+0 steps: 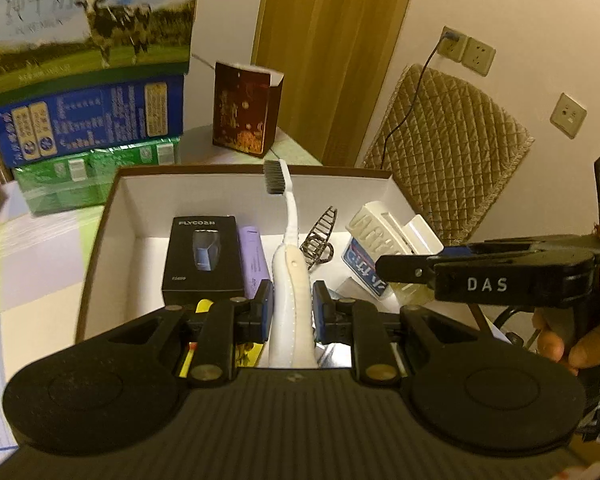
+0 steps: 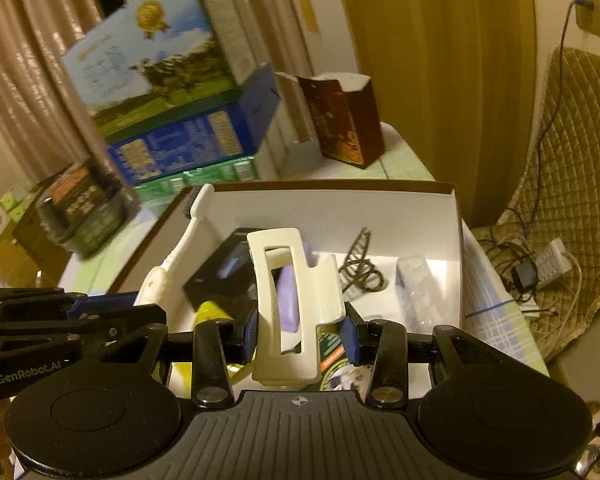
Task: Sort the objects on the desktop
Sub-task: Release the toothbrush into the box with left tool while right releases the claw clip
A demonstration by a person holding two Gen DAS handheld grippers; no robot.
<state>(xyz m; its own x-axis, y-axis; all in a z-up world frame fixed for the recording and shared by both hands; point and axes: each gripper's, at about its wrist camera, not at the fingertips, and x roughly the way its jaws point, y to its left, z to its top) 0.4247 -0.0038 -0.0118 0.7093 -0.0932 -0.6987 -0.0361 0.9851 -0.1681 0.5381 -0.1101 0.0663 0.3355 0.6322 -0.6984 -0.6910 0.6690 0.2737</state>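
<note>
My left gripper (image 1: 291,312) is shut on a white toothbrush (image 1: 290,240) with dark bristles, held over an open white-lined box (image 1: 112,216). My right gripper (image 2: 299,330) is shut on a cream hair claw clip (image 2: 288,280) over the same box (image 2: 448,232). The right gripper also shows in the left wrist view (image 1: 404,270) with the clip (image 1: 374,232). In the box lie a black shaver box (image 1: 203,254), a purple tube (image 1: 254,260), a dark wire hair clip (image 1: 320,236) and a blue-and-white packet (image 1: 362,264). The toothbrush also shows in the right wrist view (image 2: 180,248).
Stacked milk cartons (image 1: 88,60) stand behind the box at the left, a dark red carton (image 1: 244,108) behind it. A quilted cushion (image 1: 452,152) with a cable is at the right. A small dark box (image 2: 80,208) sits far left.
</note>
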